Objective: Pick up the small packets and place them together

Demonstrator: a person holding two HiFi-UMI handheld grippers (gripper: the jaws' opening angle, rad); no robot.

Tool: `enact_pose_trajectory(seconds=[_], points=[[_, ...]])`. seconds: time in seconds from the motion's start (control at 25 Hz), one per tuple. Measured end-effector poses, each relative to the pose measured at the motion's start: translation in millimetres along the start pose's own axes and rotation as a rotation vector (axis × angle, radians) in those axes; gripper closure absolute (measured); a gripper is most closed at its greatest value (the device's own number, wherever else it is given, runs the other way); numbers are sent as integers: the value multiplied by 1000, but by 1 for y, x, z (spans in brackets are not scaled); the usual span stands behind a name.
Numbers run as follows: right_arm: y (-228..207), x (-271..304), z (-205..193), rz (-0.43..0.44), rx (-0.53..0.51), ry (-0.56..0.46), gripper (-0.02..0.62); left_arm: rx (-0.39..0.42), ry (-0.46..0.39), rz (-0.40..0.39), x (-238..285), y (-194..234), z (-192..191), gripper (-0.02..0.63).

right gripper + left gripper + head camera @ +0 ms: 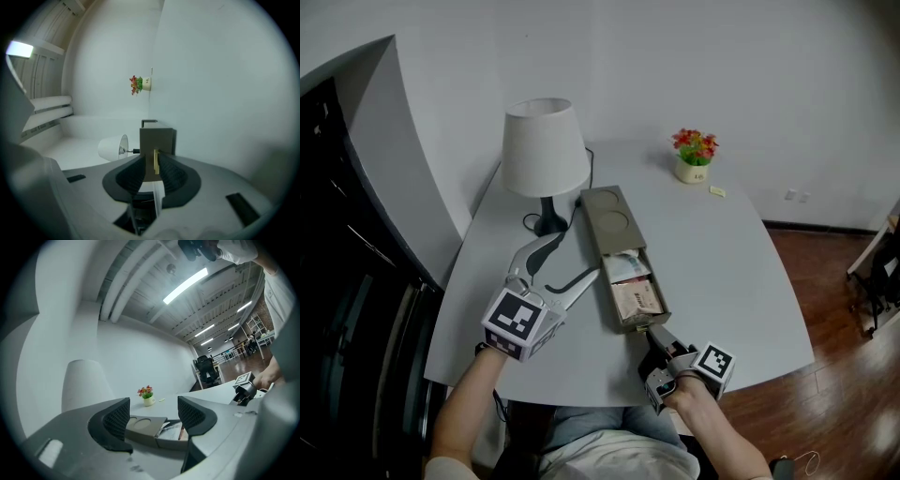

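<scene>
The left gripper [577,255] was low over the worktop [722,272], its fingers wide apart with nothing between them. The box [611,220] lay just ahead of them and to their right. The right gripper [657,335], rolled on its side at the box's near end, had its fingers a little apart around a thin packet [156,162]. The packet lay edge-on against one finger and clear of the other. More packets [636,298] lay in the box just ahead of those fingers.
</scene>
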State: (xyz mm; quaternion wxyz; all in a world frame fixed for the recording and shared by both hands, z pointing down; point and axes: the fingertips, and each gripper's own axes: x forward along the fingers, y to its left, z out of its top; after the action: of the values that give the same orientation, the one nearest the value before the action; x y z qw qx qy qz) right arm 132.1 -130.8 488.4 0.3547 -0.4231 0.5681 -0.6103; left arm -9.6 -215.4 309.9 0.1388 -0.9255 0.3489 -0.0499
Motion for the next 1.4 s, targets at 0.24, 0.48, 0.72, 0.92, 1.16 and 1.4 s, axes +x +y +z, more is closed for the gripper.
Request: enact_pose_trajectory(seconds=[0.24,0.48,0.72,0.92,1.16,1.4], points=[[9,-17,-9,44,21,22,571,-25,-9,24,-10,10,-2,282],[51,-20,21,155,-283,-20,568,-51,-10,19,-13,2,-7,282],[111,-26,120,135,-909,-288,558,-94,2,25,-22,3,-19,282],[142,-27,149,12,-1380,-416,320,-128,0,45,-26,8,-28,282],[170,-7,116,66,-1775,-367,172,-91,-36,-34,-22,-8,-27,275],[192,18,65,235,-1926,-205,173,-117,-30,-84,-8,-22,-35,253]])
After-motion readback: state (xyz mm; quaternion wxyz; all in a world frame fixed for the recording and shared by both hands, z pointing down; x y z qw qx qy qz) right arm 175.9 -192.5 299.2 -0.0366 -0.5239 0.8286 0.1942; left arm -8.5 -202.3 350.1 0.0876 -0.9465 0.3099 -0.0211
